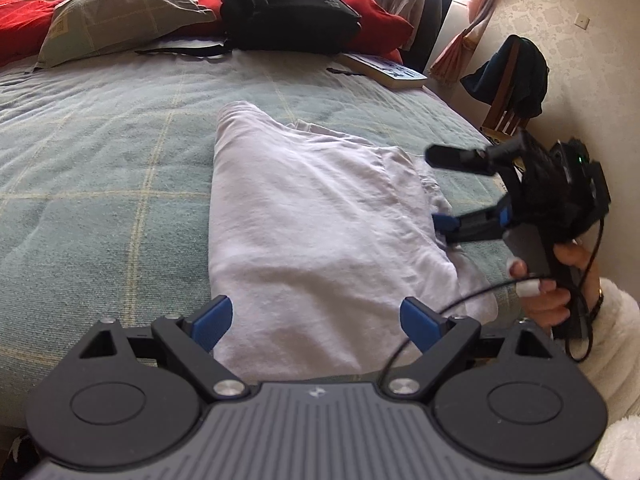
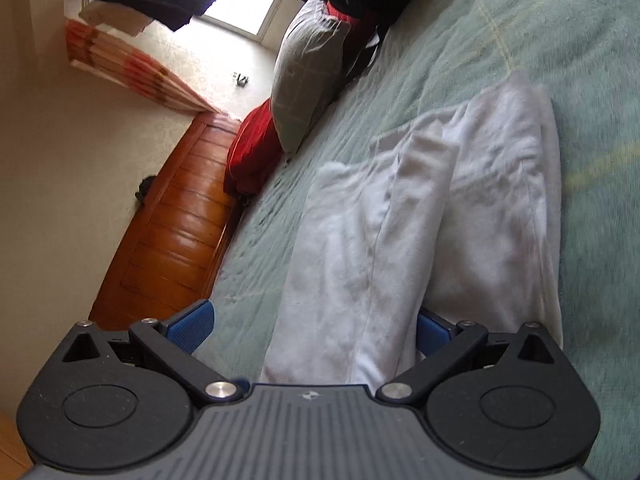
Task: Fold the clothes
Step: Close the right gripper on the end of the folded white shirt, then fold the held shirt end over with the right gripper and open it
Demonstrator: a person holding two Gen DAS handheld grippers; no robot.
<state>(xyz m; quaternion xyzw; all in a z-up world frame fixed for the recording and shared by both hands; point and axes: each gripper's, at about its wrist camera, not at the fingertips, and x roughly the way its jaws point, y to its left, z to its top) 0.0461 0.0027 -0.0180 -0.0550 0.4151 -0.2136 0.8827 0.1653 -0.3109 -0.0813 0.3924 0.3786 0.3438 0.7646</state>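
A white garment (image 1: 312,208), folded into a long strip, lies on the green checked bedspread (image 1: 100,152). My left gripper (image 1: 316,320) hovers open over its near end, blue pads (image 1: 212,320) wide apart and off the cloth. Held by a hand (image 1: 548,292), my right gripper (image 1: 440,190) is rolled on its side at the garment's right edge. It stands open, lower finger at the cloth's edge, upper finger above it. In the right wrist view the garment (image 2: 400,220) runs between the open right gripper's (image 2: 312,330) fingers, and its edge hides part of the right pad.
At the head of the bed sit a grey pillow (image 1: 120,12), a black backpack (image 1: 280,4), red bedding (image 1: 380,20) and a book (image 1: 384,68). A chair draped with dark clothes (image 1: 512,72) stands by the wall on the right. A wooden bed frame (image 2: 180,232) shows beyond the bed.
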